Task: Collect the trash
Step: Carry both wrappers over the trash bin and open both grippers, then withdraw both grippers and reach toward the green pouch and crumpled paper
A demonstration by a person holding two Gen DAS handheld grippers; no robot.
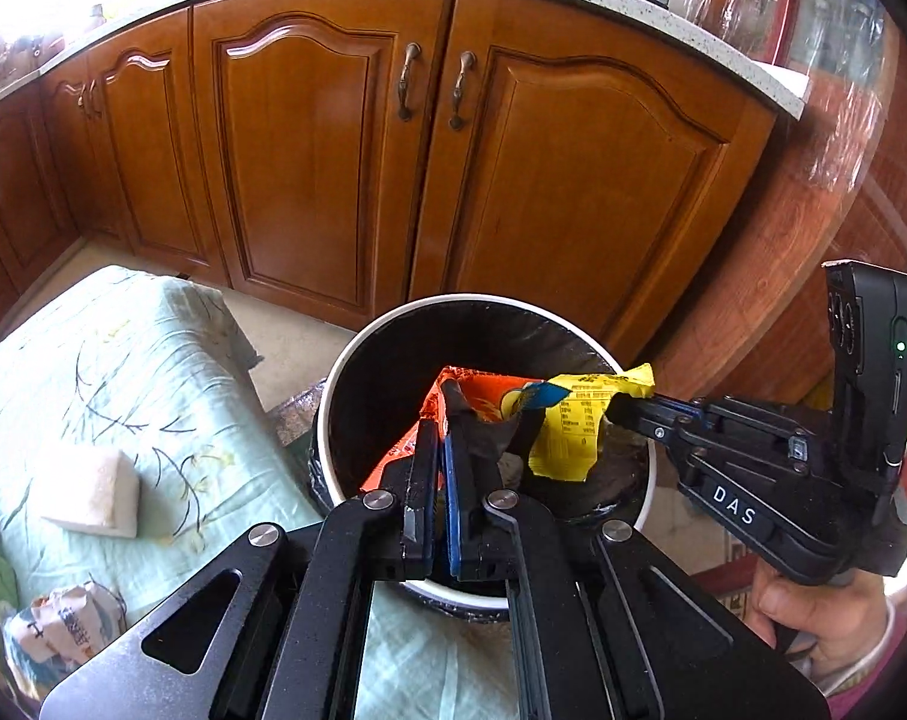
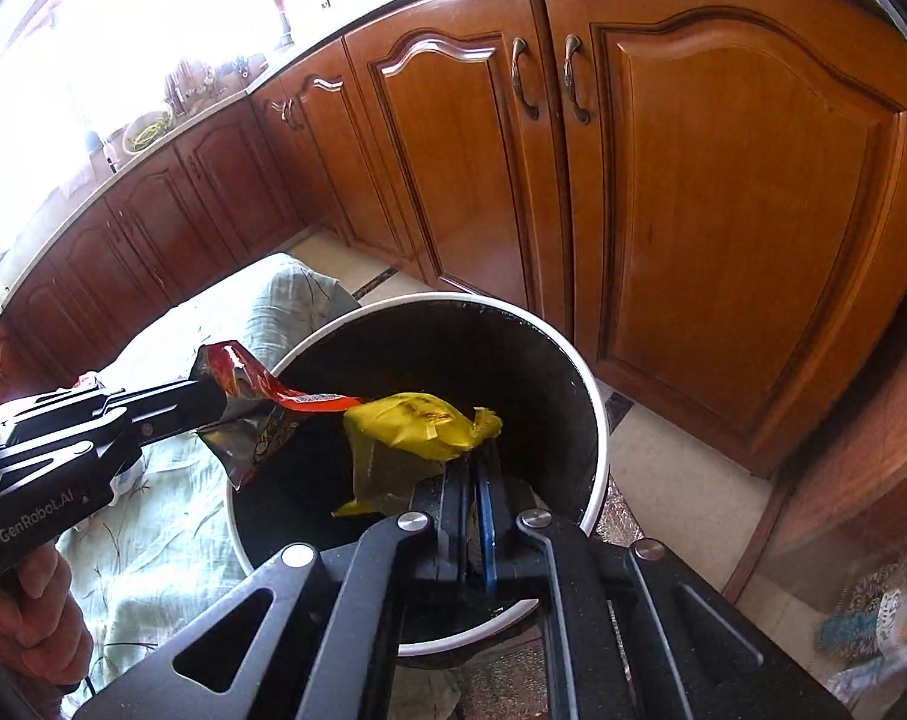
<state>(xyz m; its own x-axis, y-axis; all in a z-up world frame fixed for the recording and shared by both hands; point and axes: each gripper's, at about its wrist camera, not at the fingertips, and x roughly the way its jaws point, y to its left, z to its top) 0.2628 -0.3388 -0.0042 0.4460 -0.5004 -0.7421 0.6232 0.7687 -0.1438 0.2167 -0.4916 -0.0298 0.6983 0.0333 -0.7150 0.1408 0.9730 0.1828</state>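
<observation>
1. Our left gripper [image 1: 444, 414] is pinched tight on a red-orange snack wrapper [image 1: 483, 396]. The wrapper sticks out ahead of the fingertips and hangs over the open mouth of the trash bin [image 1: 357, 348].
2. Our right gripper [image 2: 476, 450] is clamped on a yellow snack wrapper [image 2: 417, 420]. It is crumpled around the fingertips, with a loose flap drooping to the gripper's left, also over the bin [image 2: 597, 420].
3. From the right wrist view, the left gripper [image 2: 213, 405] comes in from the left with its red wrapper [image 2: 261, 420] reaching toward the yellow one. The two wrappers look to be touching or nearly so above the bin's middle.
4. The relation that matters is that the bin's black-lined opening lies directly below and just ahead of both sets of fingertips. We judge that letting go should drop either piece straight in, with no further reach needed.
5. The red wrapper's long axis runs along the left gripper's fingers. Its lower edge sits closest to the near-left rim, so it is the likelier one to catch.
6. Behind the left gripper, on the green floral cloth [image 1: 123, 372], a white folded wad [image 1: 93, 495] and a crumpled printed wrapper [image 1: 63, 624] are not yet collected. The left hand is nearer to them.
7. We judge the task partway done, with release the step at hand.
</observation>
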